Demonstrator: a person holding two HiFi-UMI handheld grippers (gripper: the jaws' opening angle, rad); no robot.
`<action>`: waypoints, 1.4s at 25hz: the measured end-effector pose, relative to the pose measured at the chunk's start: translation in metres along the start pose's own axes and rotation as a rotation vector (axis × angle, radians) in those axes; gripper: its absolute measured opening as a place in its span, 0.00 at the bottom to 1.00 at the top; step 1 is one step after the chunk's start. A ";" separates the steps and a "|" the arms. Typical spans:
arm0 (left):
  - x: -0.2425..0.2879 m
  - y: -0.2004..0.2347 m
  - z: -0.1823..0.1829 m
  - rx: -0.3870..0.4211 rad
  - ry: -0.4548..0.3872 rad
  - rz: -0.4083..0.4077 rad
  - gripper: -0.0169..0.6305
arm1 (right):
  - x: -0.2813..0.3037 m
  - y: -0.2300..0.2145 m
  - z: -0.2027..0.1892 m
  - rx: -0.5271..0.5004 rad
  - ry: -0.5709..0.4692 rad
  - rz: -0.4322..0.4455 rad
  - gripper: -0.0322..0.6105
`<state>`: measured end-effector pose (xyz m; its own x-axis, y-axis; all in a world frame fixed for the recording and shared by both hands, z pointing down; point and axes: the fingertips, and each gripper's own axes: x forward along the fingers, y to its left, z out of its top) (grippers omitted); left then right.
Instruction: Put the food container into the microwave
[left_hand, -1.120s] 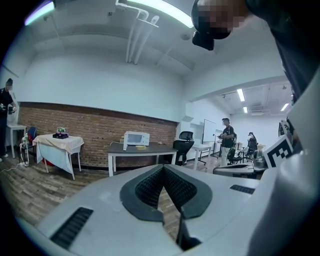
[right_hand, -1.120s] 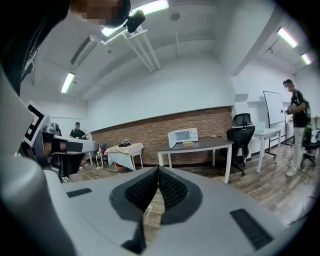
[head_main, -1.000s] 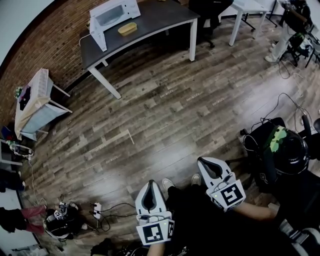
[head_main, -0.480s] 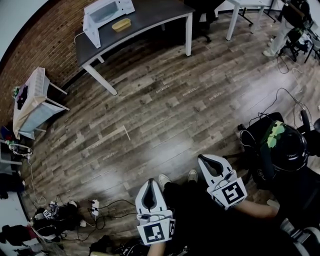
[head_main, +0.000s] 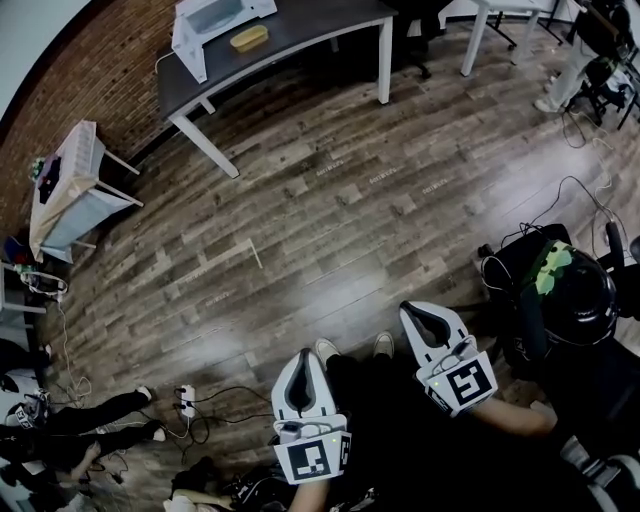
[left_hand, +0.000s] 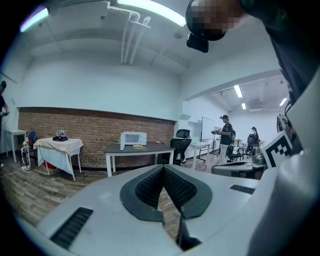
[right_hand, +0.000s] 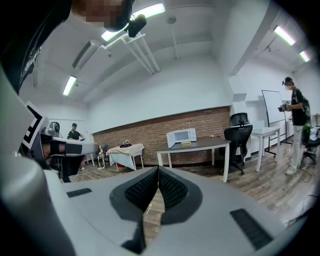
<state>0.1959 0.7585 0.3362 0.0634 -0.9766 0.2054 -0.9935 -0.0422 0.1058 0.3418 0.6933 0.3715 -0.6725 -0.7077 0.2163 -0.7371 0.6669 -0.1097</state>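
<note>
The white left gripper (head_main: 303, 358) and right gripper (head_main: 412, 312) stayed closed and empty; the yellow oval food container (head_main: 249, 38) remained far ahead.

A dark-topped table (head_main: 320, 28) stands by the brick wall (head_main: 80, 100); a cloth-draped stand (head_main: 68, 180) sits near it on plank floor (head_main: 350, 220).

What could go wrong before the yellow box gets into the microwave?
1. Loose cables lie on the floor near the person's feet, and a foot might catch one.
2. The left gripper and right gripper are both shut and empty. If they don't open in time, they may knock the food container, far off on the table by the microwave.
</note>
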 end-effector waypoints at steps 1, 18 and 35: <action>-0.001 -0.001 0.000 0.002 0.002 0.004 0.03 | 0.000 0.001 0.000 0.001 0.000 0.006 0.15; -0.012 -0.003 0.003 0.010 -0.001 0.058 0.03 | 0.000 0.006 0.001 0.014 0.004 0.066 0.15; 0.026 0.002 0.005 -0.011 -0.037 0.018 0.03 | 0.021 -0.019 0.007 -0.025 -0.010 0.013 0.15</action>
<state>0.1951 0.7323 0.3372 0.0421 -0.9843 0.1715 -0.9933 -0.0228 0.1133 0.3412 0.6643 0.3716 -0.6830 -0.7010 0.2055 -0.7263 0.6817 -0.0884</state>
